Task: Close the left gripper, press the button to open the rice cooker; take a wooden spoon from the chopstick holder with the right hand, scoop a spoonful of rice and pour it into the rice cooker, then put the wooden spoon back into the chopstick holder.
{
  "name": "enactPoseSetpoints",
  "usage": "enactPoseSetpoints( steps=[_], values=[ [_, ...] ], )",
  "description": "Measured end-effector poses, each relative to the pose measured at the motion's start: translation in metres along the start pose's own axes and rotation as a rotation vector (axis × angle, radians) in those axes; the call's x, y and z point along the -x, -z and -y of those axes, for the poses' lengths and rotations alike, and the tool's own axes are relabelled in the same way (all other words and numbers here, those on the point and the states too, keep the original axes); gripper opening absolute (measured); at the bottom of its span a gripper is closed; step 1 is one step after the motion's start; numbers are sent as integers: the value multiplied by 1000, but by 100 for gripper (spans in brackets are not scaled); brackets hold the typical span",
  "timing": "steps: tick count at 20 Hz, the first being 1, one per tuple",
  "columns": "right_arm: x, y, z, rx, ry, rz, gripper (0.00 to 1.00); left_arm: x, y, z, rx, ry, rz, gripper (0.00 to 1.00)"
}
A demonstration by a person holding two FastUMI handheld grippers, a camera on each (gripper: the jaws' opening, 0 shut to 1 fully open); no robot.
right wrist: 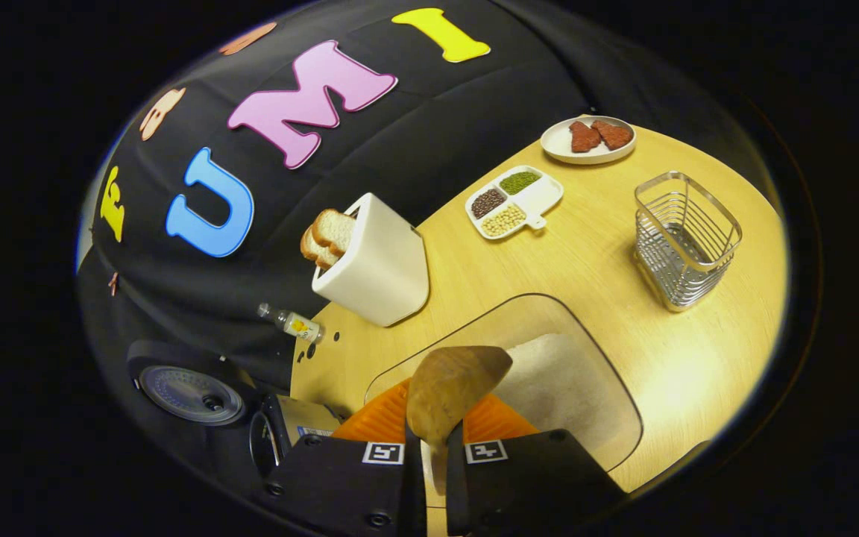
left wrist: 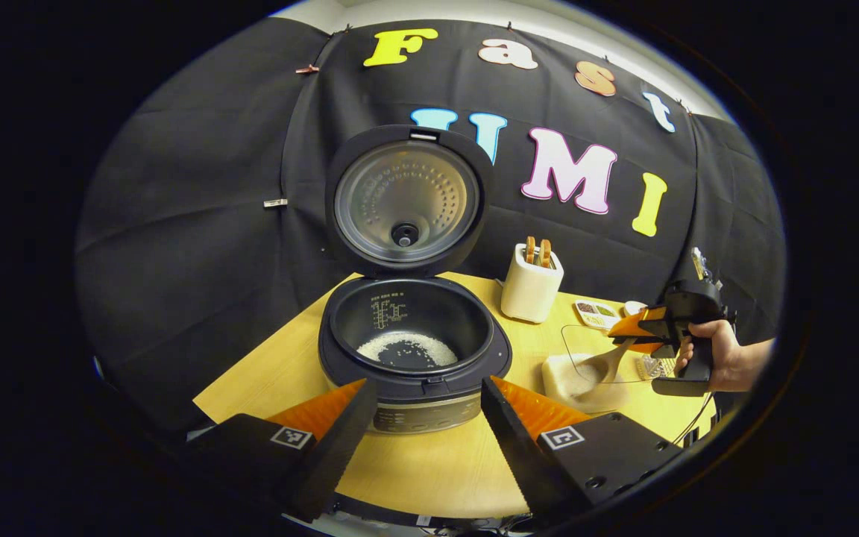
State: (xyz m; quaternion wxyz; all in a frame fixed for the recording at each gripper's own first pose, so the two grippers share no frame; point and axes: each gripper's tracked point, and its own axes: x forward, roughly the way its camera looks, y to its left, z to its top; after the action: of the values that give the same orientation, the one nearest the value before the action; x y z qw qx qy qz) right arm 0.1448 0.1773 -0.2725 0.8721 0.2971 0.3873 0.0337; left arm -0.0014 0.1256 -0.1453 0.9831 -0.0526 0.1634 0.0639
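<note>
on the table ahead of your left gripper the cooker stands with its lid swung up and back, so the inner plate faces you. some rice lies in a pale patch at the bottom of the dark pot. your left gripper's fingers are spread well apart, one on each side of the cooker's front, touching nothing.

off to the right, your right hand holds the right gripper over a clear container of rice. its fingers are clamped on the handle of the spoon, and the bowl of the spoon reaches down into the rice.

from the right gripper view, your right gripper has its two fingers pressed close on the spoon, whose rounded back rises just above them. beyond it the container shows a mound of white rice. a white toaster with bread stands near the container. farther on sit a divided dish of beans, a plate with two reddish pieces, and a wire holder standing upright, well apart from the container. the cooker's lid appears low at the left edge.
</note>
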Motion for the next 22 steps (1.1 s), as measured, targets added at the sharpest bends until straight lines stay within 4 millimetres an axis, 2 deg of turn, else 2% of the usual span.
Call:
enactPoseSetpoints(
  steps=[6, 10, 18, 22],
  values=[
    [14, -24, 16, -21, 20, 47, 15, 5, 1, 2, 7, -6, 2, 95],
    [24, -29, 23, 26, 33, 64, 15, 13, 3, 0, 13, -17, 11, 95],
    [41, -43, 12, -100, -13, 75, 15, 30, 6, -8, 25, -43, 26, 95],
    [49, -47, -3, -191, -54, 70, 15, 38, 6, -8, 17, -44, 38, 95]
  ],
)
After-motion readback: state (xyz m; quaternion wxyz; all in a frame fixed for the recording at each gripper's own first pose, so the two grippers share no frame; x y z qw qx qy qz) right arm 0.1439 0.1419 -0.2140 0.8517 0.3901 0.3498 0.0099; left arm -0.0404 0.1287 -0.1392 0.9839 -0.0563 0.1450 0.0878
